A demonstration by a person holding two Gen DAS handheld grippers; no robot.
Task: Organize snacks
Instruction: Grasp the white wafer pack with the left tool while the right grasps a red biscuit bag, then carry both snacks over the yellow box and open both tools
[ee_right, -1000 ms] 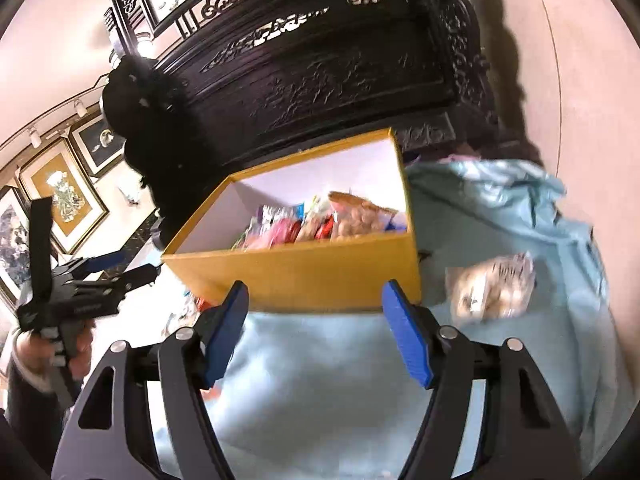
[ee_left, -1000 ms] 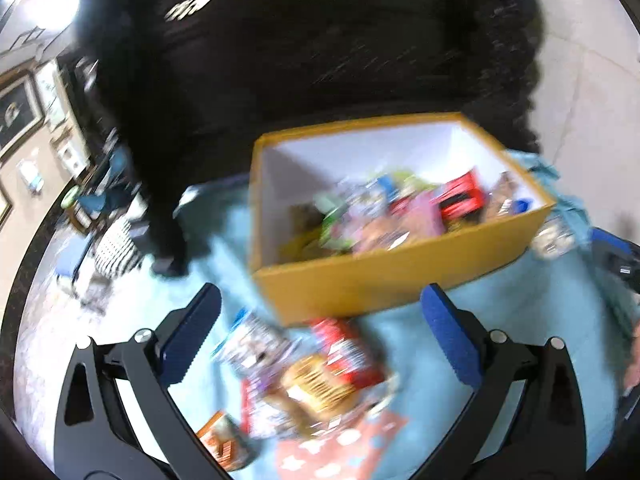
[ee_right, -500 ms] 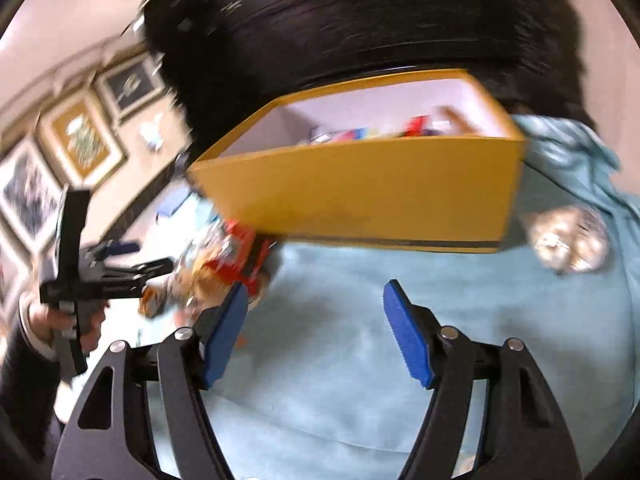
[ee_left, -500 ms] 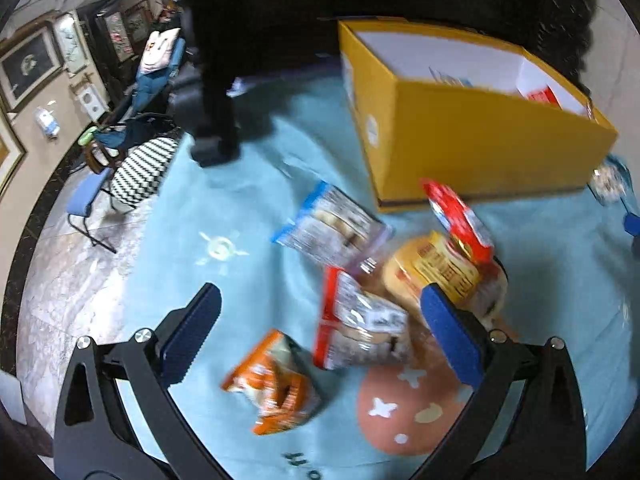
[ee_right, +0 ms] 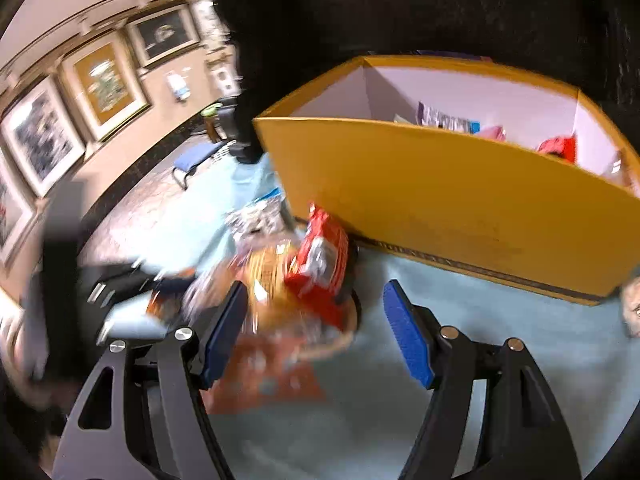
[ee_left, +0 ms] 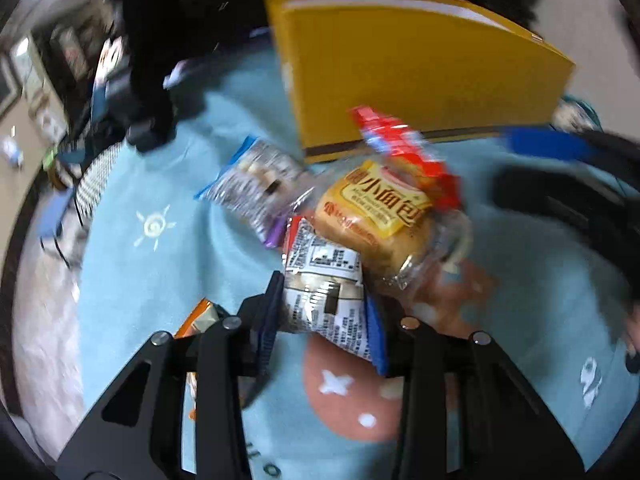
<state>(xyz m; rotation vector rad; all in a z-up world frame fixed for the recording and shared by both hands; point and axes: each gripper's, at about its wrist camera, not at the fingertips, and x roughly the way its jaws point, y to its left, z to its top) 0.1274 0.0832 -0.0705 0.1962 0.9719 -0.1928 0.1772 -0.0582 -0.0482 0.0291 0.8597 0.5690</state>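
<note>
My left gripper (ee_left: 326,322) is down in a pile of snacks on the light blue cloth (ee_left: 152,280). Its jaws are closing, and both blue pads touch the sides of a silver snack packet (ee_left: 324,280) with a red edge. Behind it lie a bun packet (ee_left: 380,216) with a yellow label, a red packet (ee_left: 400,144) and a clear blue-edged packet (ee_left: 256,184). An orange packet (ee_left: 200,316) shows beside the left finger. My right gripper (ee_right: 316,332) stands open just short of the red packet (ee_right: 320,264), nothing between its pads. The yellow box (ee_right: 440,200) stands behind the pile.
Several snacks (ee_right: 448,124) lie inside the yellow box (ee_left: 400,80). One more packet (ee_right: 632,308) lies at the far right of the cloth. Dark carved furniture (ee_right: 440,8) rises behind the box. The cloth ends on the left over a marble floor (ee_right: 152,216).
My left gripper dropped onto the snack pile and its wide jaws narrowed around the silver packet. My right gripper swung left along the box front to the pile, still equally open.
</note>
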